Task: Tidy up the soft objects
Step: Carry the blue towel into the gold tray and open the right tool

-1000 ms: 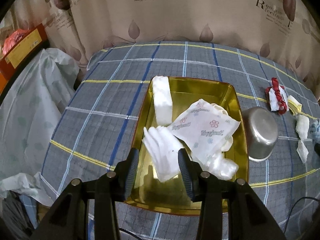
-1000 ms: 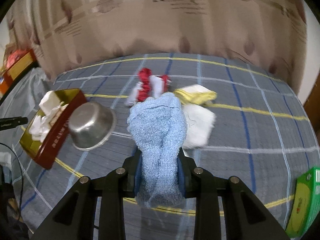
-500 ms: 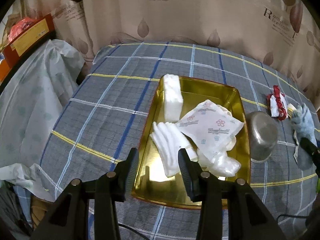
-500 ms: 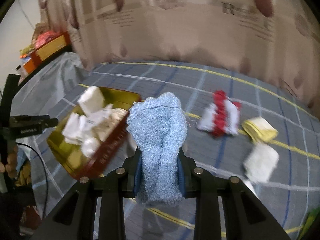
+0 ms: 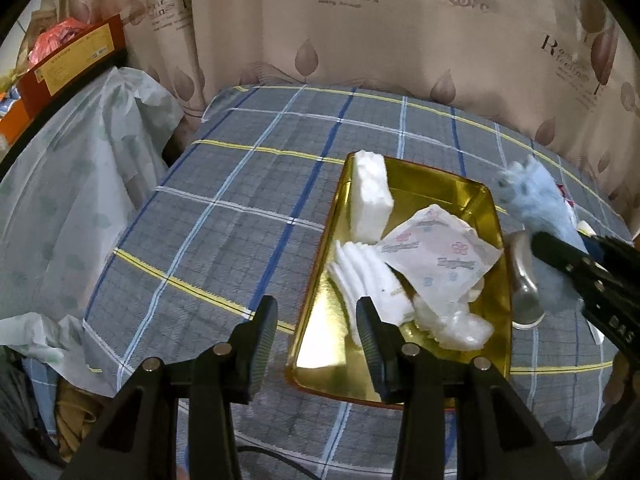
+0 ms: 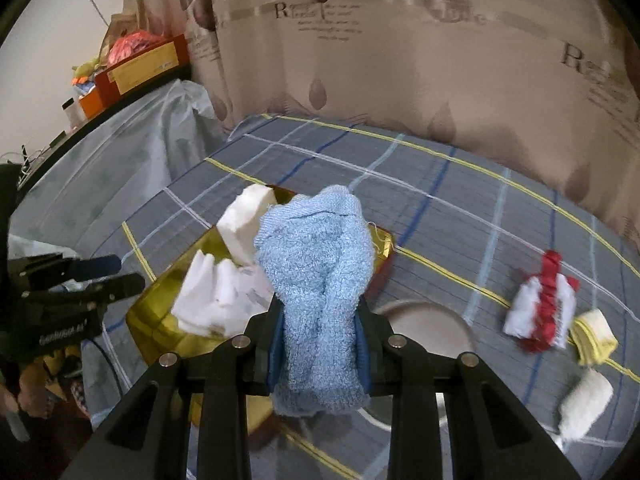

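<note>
Blue towel (image 6: 316, 280) pinched in right tongs (image 6: 320, 344) over gold tray (image 5: 436, 184); left tongs (image 5: 316, 336) spread; curtain (image 5: 360, 32) lettered "Romantic feeling".

Plaid table (image 5: 248, 216) (cloth-covered) bears gold tray (image 5: 436, 184), bowl (image 5: 524, 292).

The fluffy blue towel (image 6: 316, 280) stands bunched up. In the gold tray (image 5: 436, 184), a white sponge block (image 5: 370, 196) leans at 11 o'clock, a flowery tissue pack (image 5: 436, 252) lies in the middle, and a white glove (image 5: 372, 280) lies at 7 o'clock.
</note>
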